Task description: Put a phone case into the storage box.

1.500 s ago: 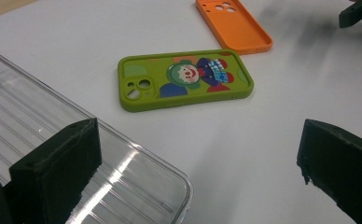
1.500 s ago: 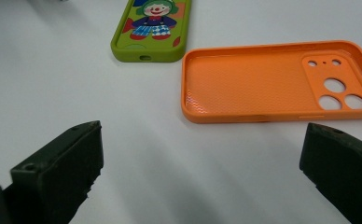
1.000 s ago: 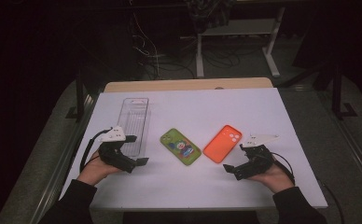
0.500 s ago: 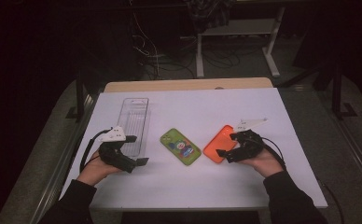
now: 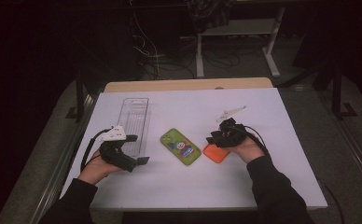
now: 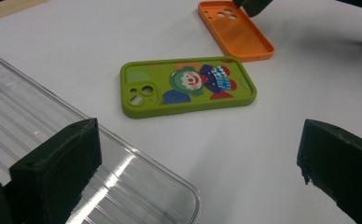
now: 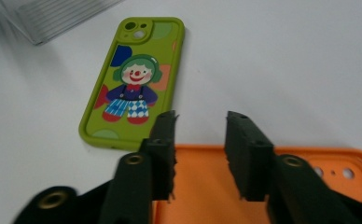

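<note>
An orange phone case (image 5: 215, 153) lies inner side up on the white table (image 5: 193, 107), right of centre. My right gripper (image 5: 214, 139) hovers over its near long edge. In the right gripper view its jaws (image 7: 200, 123) stand a narrow gap apart above the orange case (image 7: 207, 186), with nothing between them. A green phone case with a clown picture (image 5: 180, 146) lies just left of it. My left gripper (image 5: 139, 149) rests open at the near end of a clear plastic tray (image 5: 135, 123). In the left gripper view one jaw of my left gripper (image 6: 198, 133) is over the tray (image 6: 53, 135).
The table's wooden back edge (image 5: 188, 85) runs behind the white surface. Beyond it, desk legs and cables stand on a dark floor. White surface lies bare behind the cases and along the near edge between my forearms.
My right gripper has moved left and away from me, from beside the orange case to over it, hiding most of it in the high view. The left gripper has stayed put.
</note>
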### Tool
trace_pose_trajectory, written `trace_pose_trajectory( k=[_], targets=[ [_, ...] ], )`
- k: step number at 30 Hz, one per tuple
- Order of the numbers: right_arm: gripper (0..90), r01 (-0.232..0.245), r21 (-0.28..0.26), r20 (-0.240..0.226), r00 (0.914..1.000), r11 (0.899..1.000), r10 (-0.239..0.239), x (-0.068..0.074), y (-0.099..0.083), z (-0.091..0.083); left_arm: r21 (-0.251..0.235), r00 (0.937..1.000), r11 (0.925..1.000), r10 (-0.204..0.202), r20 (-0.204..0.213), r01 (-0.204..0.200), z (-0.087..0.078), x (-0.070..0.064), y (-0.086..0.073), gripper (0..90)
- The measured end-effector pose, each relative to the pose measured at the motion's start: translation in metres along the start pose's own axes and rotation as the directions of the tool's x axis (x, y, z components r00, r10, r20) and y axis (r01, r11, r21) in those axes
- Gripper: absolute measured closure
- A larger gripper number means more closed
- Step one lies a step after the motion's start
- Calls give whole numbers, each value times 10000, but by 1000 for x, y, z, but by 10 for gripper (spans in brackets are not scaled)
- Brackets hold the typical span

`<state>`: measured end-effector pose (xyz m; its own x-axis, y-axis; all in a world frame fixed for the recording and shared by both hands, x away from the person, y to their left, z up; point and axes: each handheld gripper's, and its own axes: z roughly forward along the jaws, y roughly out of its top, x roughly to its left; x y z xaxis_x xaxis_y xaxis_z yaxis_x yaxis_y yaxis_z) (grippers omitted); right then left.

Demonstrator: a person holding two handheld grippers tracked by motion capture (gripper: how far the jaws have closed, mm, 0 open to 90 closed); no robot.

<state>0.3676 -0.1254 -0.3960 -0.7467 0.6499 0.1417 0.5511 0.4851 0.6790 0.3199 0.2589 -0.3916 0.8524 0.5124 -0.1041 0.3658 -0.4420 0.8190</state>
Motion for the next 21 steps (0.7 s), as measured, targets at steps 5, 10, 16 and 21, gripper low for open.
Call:
trace_pose_trajectory(
  k=[5,10,16,21],
  targets=[
    [777,84,461,-10,10000,9989,-83,-2,8,16,-184,9998,9997,-188,-16,188,-1,0,0,0],
    [871,251,1065,-148,9996,9940,-236,-3,13,34,-235,9999,9996,-153,-41,152,-2,0,0,0],
    [881,373,1651,-326,9989,9856,-323,-2,17,49,-204,10000,9998,7,-24,-8,-1,1,0,0],
    [882,479,1978,-354,9985,9791,-417,0,19,58,-183,10000,9998,21,-32,-22,-1,1,0,0]
  ],
)
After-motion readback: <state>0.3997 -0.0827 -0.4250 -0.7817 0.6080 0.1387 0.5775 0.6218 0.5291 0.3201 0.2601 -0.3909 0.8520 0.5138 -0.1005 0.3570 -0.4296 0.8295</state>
